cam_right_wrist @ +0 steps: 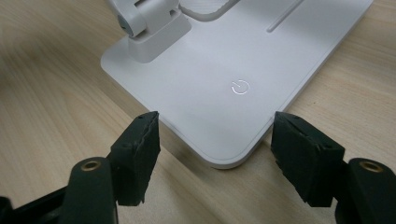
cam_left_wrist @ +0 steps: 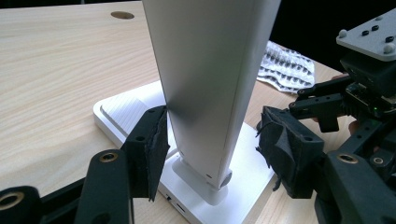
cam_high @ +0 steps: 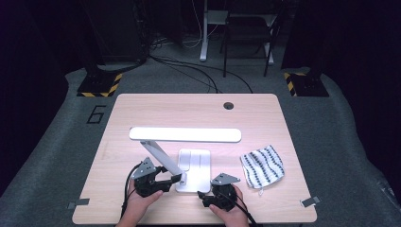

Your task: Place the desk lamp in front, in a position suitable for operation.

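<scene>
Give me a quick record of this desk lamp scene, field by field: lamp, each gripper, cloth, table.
lamp: white desk lamp, head level, arm rising from its base
power button: ring symbol on the base
left gripper: jaws either side of the arm's lower end, one pad touching, the other apart
right gripper: open, at the base's near corner
cloth: patterned, right of the lamp
table: light wood

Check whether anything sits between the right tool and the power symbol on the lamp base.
Nothing visible does. The right tool stands open at the near corner of the lamp base, and the power symbol lies uncovered just ahead.
</scene>
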Available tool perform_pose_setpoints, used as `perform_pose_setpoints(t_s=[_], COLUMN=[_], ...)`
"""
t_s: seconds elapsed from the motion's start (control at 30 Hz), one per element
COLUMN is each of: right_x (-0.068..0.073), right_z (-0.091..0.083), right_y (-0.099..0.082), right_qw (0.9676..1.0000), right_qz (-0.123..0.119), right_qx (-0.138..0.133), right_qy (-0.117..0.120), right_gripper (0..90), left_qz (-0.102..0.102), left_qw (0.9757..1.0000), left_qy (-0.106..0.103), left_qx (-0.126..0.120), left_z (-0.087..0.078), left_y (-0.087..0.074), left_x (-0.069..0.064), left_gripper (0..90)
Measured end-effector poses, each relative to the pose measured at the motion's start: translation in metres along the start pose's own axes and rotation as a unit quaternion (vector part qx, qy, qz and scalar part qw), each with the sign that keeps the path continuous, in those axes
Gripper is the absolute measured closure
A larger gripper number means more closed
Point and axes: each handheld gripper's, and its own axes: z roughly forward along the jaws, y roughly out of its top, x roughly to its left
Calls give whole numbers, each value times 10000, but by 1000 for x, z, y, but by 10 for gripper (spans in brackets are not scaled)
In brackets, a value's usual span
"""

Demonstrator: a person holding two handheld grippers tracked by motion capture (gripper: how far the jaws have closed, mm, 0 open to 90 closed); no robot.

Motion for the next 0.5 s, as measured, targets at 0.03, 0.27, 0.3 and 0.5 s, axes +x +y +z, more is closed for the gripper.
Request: perform_pose_setpoints(t_s=[0.03,0.27,0.3,0.5], right_x=[0,0,-1,-3], right_z=[1,3,3,4], right_y=[-1,-1,0,1], right_qw=[9999,9994,9994,9992], right_qz=[-119,-271,-282,-343], right_qx=[-46,-65,-61,-57], right_qy=[-66,-195,-167,-197], right_gripper=[324,346,335,336], left_qz=[-6,-10,-20,2], left_qw=[10000,10000,10000,10000], left_qy=[-5,-3,8,9], left_qx=[0,16,-6,3], left_z=[0,0,0,-2], left_y=[0,0,0,0], left_x=[0,0,0,0], left_gripper=[425,424,424,424])
